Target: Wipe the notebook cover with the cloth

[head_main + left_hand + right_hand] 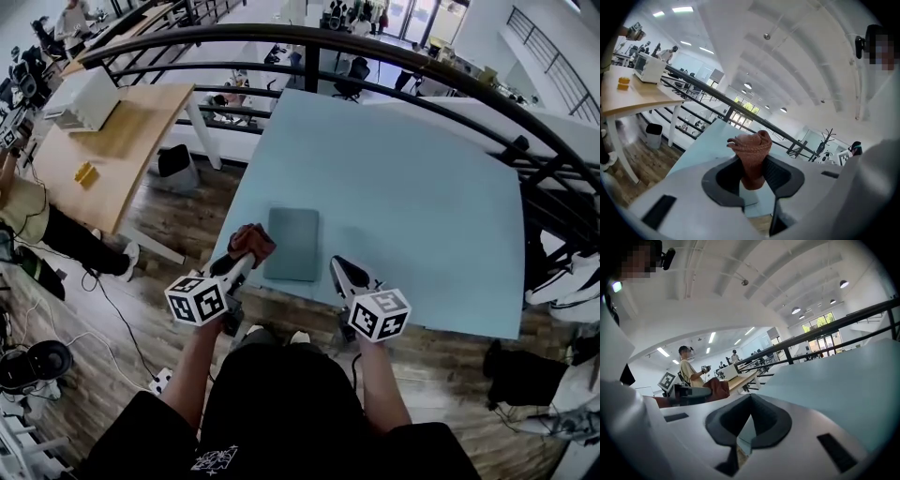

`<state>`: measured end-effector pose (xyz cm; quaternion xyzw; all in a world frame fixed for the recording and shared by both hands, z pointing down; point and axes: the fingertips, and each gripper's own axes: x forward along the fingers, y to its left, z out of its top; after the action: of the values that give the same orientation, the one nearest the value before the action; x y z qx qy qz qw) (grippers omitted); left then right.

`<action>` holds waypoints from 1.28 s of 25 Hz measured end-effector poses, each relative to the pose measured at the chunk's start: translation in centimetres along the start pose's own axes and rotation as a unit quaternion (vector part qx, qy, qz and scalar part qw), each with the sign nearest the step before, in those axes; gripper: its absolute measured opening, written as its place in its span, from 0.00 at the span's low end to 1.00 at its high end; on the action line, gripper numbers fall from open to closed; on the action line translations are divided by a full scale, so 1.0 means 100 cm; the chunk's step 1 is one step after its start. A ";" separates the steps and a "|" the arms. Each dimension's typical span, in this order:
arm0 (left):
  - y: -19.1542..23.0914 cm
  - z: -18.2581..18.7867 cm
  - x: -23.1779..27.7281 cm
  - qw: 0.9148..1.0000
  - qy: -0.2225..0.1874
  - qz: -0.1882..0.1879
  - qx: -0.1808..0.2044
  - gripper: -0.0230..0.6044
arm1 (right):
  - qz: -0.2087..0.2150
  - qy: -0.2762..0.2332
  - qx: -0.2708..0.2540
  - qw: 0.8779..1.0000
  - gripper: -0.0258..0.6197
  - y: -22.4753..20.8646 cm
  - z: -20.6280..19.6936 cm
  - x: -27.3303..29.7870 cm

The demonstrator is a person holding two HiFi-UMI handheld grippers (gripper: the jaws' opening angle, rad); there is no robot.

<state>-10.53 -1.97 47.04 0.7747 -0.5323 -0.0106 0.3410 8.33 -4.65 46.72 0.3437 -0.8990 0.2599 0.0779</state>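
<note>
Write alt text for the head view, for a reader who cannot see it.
Seen from above, a person's left hand-held gripper holds a reddish-brown cloth at the left edge of a grey-green notebook lying on a pale blue table. The right hand-held gripper, shut and empty, sits just right of the notebook.

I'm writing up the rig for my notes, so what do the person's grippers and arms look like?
The left gripper and right gripper have smooth light grey bodies with dark grey pads lining the jaws. Each carries a white cube printed with black square markers. The person wears a black short-sleeved T-shirt with a small white print.
</note>
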 end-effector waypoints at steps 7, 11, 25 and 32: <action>-0.012 0.052 -0.013 0.997 -0.045 -0.007 0.056 0.24 | -0.023 -0.047 -0.022 0.998 0.05 0.009 0.051 -0.004; -0.012 0.085 -0.019 0.995 -0.059 -0.013 0.075 0.24 | -0.045 -0.076 -0.032 0.996 0.05 0.012 0.076 -0.006; -0.007 0.184 -0.043 0.978 -0.134 -0.019 0.161 0.24 | -0.096 -0.183 -0.077 0.975 0.05 0.051 0.177 -0.020; -0.006 0.223 -0.054 0.969 -0.158 -0.023 0.190 0.24 | -0.104 -0.207 -0.094 0.968 0.05 0.071 0.200 -0.025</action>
<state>-20.87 -8.87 27.74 0.8258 -0.5539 -0.0396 0.0982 6.29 -9.19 25.96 0.4731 -0.8751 0.0880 -0.0515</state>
